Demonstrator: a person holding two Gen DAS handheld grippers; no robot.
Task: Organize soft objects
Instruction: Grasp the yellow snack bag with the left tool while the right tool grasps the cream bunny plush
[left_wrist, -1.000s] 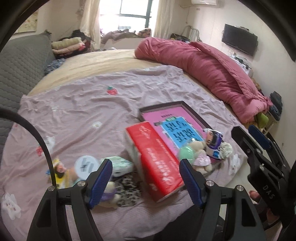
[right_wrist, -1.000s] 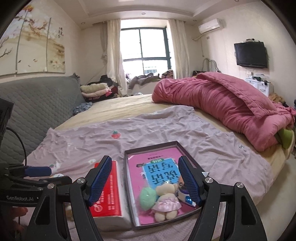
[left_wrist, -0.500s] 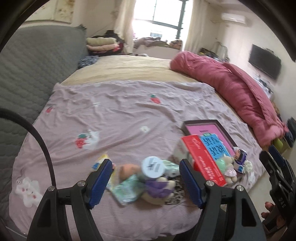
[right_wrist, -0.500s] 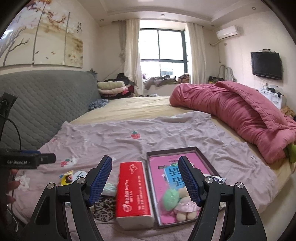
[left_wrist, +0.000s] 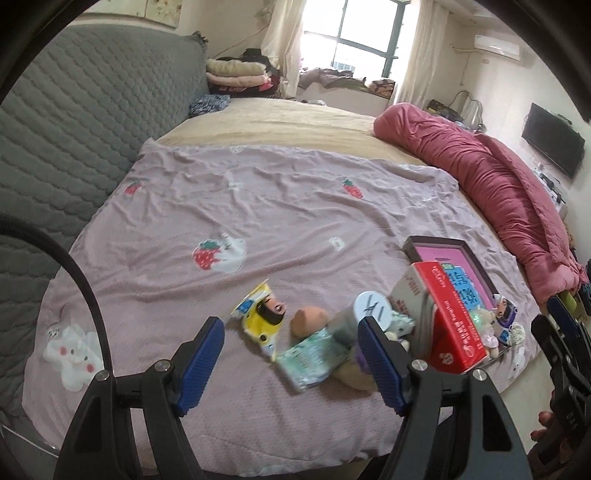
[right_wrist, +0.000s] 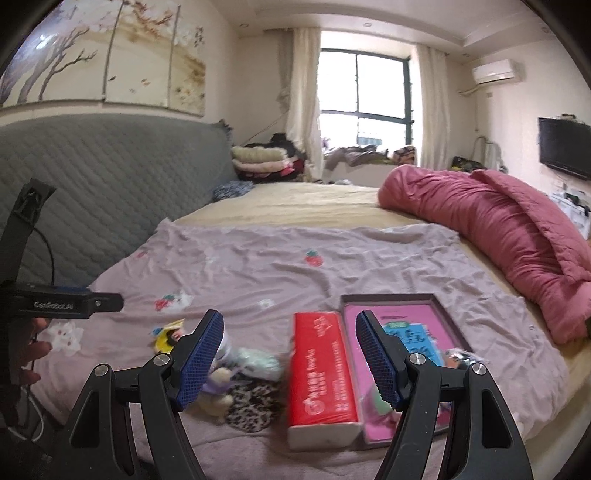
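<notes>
On the lilac sheet (left_wrist: 295, 206) lies a loose pile: a yellow doll-face packet (left_wrist: 260, 321), a pale green tissue pack (left_wrist: 314, 354), a brown plush head (left_wrist: 308, 319) and a white round lid (left_wrist: 373, 308). My left gripper (left_wrist: 291, 360) hangs open above this pile, holding nothing. A red tissue box (right_wrist: 319, 365) lies beside a dark tray (right_wrist: 391, 297) that holds a pink book and small dolls (left_wrist: 504, 317). My right gripper (right_wrist: 290, 356) stands open and empty over the red box. A plush bear (right_wrist: 218, 387) and a leopard-print cloth (right_wrist: 251, 402) lie left of the box.
A rolled pink quilt (right_wrist: 498, 221) runs along the bed's right side. The grey quilted headboard (right_wrist: 92, 192) bounds the left. Folded clothes (right_wrist: 258, 158) are stacked at the far corner. A hand (right_wrist: 22, 354) holds the left gripper at the bed's near edge.
Both grippers have swung left along the bed's near edge. The left one went from the red box to the loose pile, the right one from the tray to the red box. Jaws unchanged.
</notes>
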